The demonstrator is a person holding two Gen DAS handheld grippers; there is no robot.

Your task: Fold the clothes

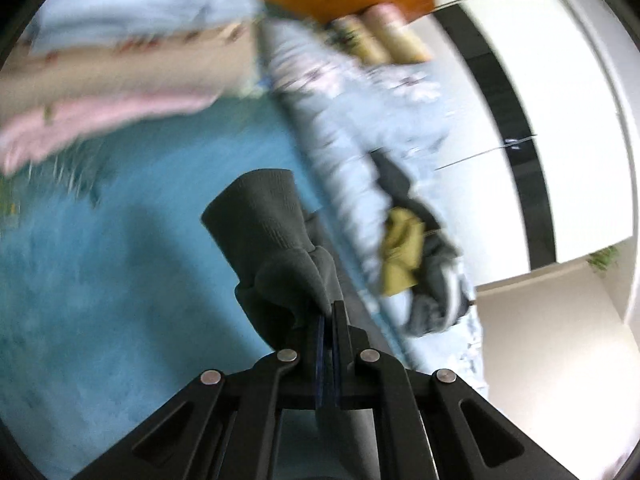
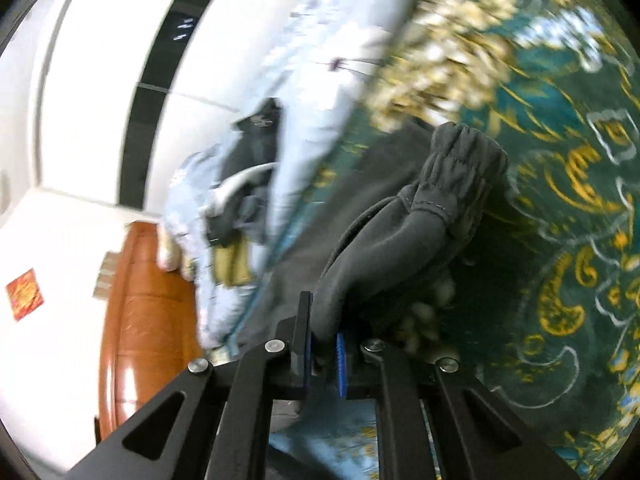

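My left gripper [image 1: 329,316] is shut on a dark grey garment [image 1: 276,232]; its ribbed cuff end sticks up past the fingers, above a teal bedspread [image 1: 120,280]. My right gripper [image 2: 322,340] is shut on the same kind of dark grey garment [image 2: 420,216], gripping near a gathered elastic band that bunches beyond the fingers, above a teal and gold patterned spread [image 2: 560,240]. Both views are motion-blurred.
A pile of other clothes, dark and mustard yellow [image 1: 404,252], lies on a pale blue floral quilt [image 1: 360,120], and it also shows in the right wrist view [image 2: 240,200]. Folded pink and blue bedding [image 1: 100,80] lies at the back. A wooden headboard [image 2: 140,320] and white wardrobe [image 1: 560,120] border the bed.
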